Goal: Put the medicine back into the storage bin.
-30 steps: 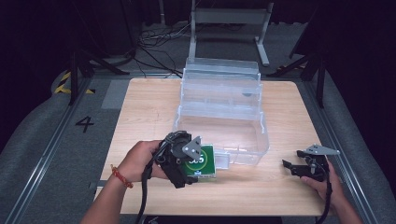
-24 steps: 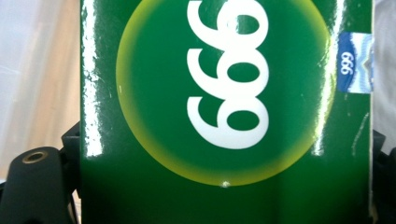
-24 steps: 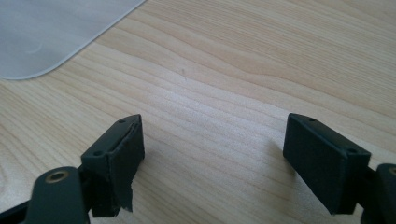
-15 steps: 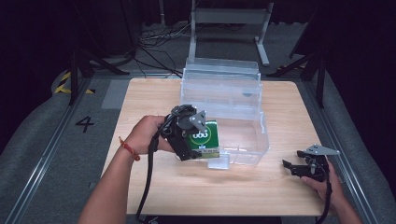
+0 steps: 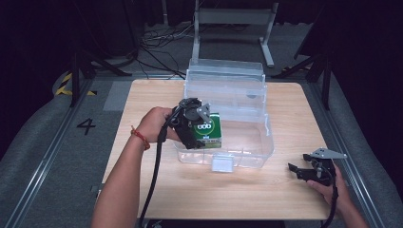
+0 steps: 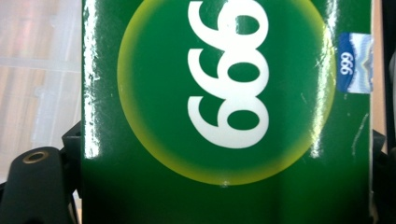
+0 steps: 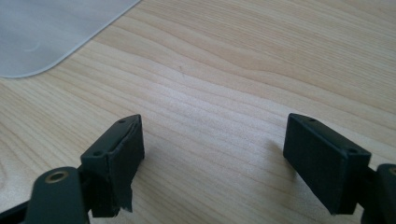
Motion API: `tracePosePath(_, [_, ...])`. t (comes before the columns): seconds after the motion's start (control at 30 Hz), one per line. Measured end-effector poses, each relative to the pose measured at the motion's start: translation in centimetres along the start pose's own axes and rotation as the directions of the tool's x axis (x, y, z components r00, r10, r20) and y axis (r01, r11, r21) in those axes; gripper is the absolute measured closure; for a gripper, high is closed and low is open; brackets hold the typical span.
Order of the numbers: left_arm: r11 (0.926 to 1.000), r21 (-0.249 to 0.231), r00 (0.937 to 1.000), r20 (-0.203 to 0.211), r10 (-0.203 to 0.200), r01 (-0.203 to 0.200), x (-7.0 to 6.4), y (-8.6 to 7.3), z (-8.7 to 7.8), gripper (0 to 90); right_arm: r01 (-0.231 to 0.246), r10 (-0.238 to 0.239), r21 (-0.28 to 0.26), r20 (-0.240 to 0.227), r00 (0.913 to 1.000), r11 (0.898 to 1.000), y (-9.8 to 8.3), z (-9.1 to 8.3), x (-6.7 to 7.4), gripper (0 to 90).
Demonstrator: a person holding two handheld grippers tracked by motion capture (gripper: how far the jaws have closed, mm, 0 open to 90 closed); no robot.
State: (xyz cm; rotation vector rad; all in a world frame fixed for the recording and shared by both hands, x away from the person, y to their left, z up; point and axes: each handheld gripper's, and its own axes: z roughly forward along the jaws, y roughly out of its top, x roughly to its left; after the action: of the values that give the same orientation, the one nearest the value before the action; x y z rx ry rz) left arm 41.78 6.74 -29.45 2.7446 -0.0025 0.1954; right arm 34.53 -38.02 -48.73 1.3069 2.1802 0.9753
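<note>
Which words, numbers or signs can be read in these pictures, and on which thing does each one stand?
"999": large white digits in a yellow circle on the flat green cardboard box, held in the left gripper.
"999": small white digits on a blue sticker at that box's edge.
"4": black figure on the grey floor left of the table.
Nothing else is legible.

Left gripper point(image 5: 202, 130), clamped on the green box point(image 5: 209, 129), has travelled from the near left corner of the clear bin point(image 5: 266, 137) toward 12 o'clock, and now sits above the bin's left wall, over its open interior. The left hand point(image 5: 154, 124) and forearm have followed, reaching further up the table point(image 5: 142, 95). The box's label, which lay at about 3 o'clock of the gripper body near the bin's front edge, now shows further inside the bin outline.
</note>
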Motion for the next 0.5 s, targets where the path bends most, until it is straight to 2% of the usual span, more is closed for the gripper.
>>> tracePosePath(0.03, [0.9998, 0.015, 0.9999, 0.002, 0.014, -0.014, 0.2, 0.1, 0.3, 15.8, 0.0, 0.0, 0.0, 0.0, 1.0, 1.0, 0.0, 0.0, 0.0, 20.6])
tracePosePath(0.1, [0.999, 0.045, 1.0, 0.004, 0.004, -0.004, 0.8, 0.1, 1.3, 15.8, 0.0, 0.0, 0.0, 0.0, 1.0, 1.0, 0.0, 0.0, 0.0, 20.6])
tracePosePath(0.3, [0.9986, 0.053, 1.0, -0.007, 0.004, -0.004, 2.0, -0.1, 2.2, 15.8, -0.001, 0.001, -0.001, -0.001, 1.0, 1.0, 0.0, 0.0, 0.0, 20.5])
tracePosePath(0.33, [0.9985, 0.055, 1.0, 0.007, 0.0, -0.001, 2.2, -0.3, 2.4, 15.8, -0.001, 0.001, -0.001, -0.001, 1.0, 1.0, 0.0, 0.0, 0.0, 20.5])
tracePosePath(0.5, [0.9954, 0.095, 0.9999, 0.009, 0.01, -0.011, 2.8, -0.6, 3.4, 15.9, -0.003, 0.003, 0.0, -0.001, 1.0, 1.0, 0.0, 0.0, 0.0, 20.5])
